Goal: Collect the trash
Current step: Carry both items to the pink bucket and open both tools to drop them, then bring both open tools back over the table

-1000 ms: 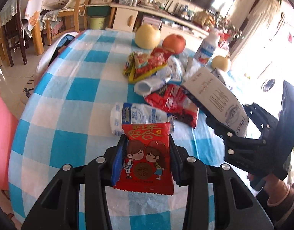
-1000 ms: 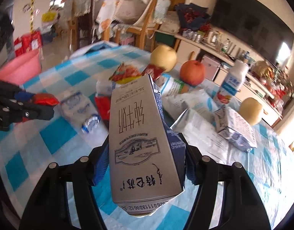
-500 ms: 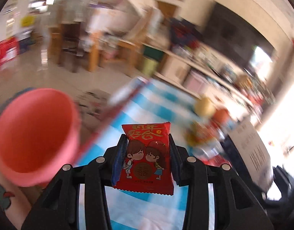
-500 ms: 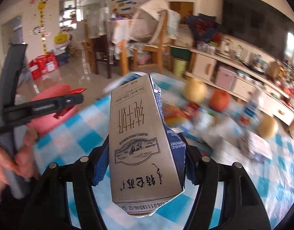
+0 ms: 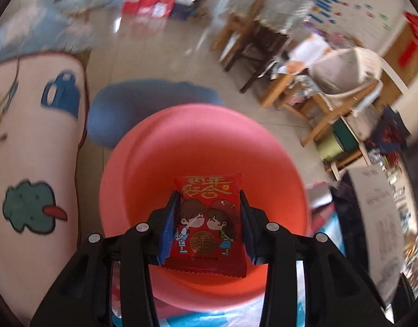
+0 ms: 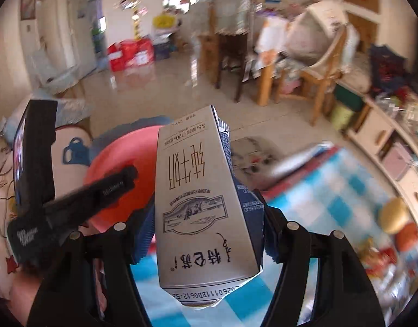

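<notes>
Glossy beige tiled floor (image 6: 154,81), wooden chairs (image 6: 326,62), white cabinet (image 6: 377,133), daylit walls.

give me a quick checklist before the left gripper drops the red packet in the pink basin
1. Red packet clamped between the left gripper fingers: ok.
2. Packet over the mouth of the pink basin, seen from the left wrist: ok.
3. Basin's visible inside free for the packet: ok; its near part is hidden by the packet.
4. Right gripper holding the milk carton firmly: ok.
5. Carton over the basin too: not ok, it sits beside the rim over the table edge.
6. Gap between the two grippers: cannot tell, the left one looks close in the right wrist view.
</notes>
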Motion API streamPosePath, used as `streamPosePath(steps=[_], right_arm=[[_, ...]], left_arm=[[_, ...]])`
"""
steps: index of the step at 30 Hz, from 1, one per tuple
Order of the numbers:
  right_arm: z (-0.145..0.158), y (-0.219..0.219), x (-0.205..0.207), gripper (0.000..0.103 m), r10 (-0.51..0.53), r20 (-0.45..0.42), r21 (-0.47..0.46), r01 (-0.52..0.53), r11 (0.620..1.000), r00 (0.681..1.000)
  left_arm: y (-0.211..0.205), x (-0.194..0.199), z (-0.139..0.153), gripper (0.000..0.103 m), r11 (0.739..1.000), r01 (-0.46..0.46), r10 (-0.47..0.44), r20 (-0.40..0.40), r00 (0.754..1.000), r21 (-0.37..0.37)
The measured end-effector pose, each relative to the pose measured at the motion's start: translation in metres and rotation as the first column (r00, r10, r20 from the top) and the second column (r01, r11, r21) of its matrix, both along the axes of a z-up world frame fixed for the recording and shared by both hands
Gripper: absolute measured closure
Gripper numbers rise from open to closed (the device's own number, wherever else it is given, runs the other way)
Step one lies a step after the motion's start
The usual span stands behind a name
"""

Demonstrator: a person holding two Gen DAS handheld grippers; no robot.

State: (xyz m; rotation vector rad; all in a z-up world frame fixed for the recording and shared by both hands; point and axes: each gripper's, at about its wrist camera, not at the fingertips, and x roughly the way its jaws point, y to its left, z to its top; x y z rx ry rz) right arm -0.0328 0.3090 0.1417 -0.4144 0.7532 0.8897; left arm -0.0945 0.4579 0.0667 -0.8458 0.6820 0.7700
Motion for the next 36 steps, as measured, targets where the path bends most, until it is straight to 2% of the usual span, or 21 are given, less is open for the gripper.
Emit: streamPosePath(steps=[2,4,7,8,10,12,17,22,23,25,32,36], right_arm=[[-0.011,0.016,0.011,0.037,0.013,-0.041,-0.03,-0.014,0.999,0.999],[-0.017,0.021,0.013,0.037,0.015,-0.036,-0.032,-0.016,0.999,0.999],[-0.028,0.031,0.01,0.036,0.025,-0.041,-0.052,-0.027,0.998,0.999],[-0.031,0.033,0.009,0.033,0.022,-0.037,-0.052,-0.024,0.998,0.999],[-0.034,0.037,0.005,0.029,0.02,-0.035,-0.043,-0.021,0.999,0.999],[-0.034,0.037,0.001,0.02,-0.009,-0.002,-0.051,0.009,0.999,1.0],[-0.025,0.016,-0.003,0.012,-0.097,0.052,-0.026,0.098,0.995,0.994],[-0.008,-0.021,-0.005,0.01,-0.196,0.081,0.032,0.194,0.98,0.977],[-0.005,-0.033,-0.007,0.009,-0.221,0.087,0.048,0.218,0.975,0.971],[-0.001,-0.049,-0.009,0.009,-0.248,0.088,0.064,0.243,0.968,0.965],[0.003,-0.111,-0.02,0.005,-0.362,0.078,0.104,0.354,0.929,0.929],[0.002,-0.152,-0.028,0.005,-0.42,0.053,0.123,0.411,0.903,0.906]], left_arm=[[0.008,-0.002,-0.005,0.061,0.999,-0.04,0.04,-0.018,0.999,-0.011],[0.011,-0.002,-0.006,0.059,0.999,-0.043,0.043,-0.009,0.999,-0.01],[0.006,-0.002,-0.003,0.043,1.0,-0.008,0.009,-0.026,1.0,0.029],[0.01,-0.009,-0.002,0.032,0.999,-0.006,0.007,-0.027,1.0,0.039],[0.011,-0.011,0.002,0.028,0.998,-0.01,0.011,-0.021,1.0,0.059],[0.014,-0.014,0.002,0.023,0.998,-0.009,0.01,-0.013,1.0,0.066],[0.007,-0.017,0.011,0.015,0.992,-0.027,0.027,0.005,1.0,0.127],[-0.007,-0.015,0.027,0.011,0.97,-0.027,0.014,0.053,0.998,0.241],[-0.01,-0.015,0.029,0.008,0.967,-0.019,0.004,0.058,0.998,0.254],[-0.021,-0.011,0.037,0.007,0.954,0.009,-0.031,0.068,0.997,0.299],[-0.064,-0.001,0.059,0.006,0.882,0.088,-0.145,0.089,0.985,0.462],[-0.087,0.007,0.065,0.006,0.835,0.14,-0.195,0.05,0.979,0.532]])
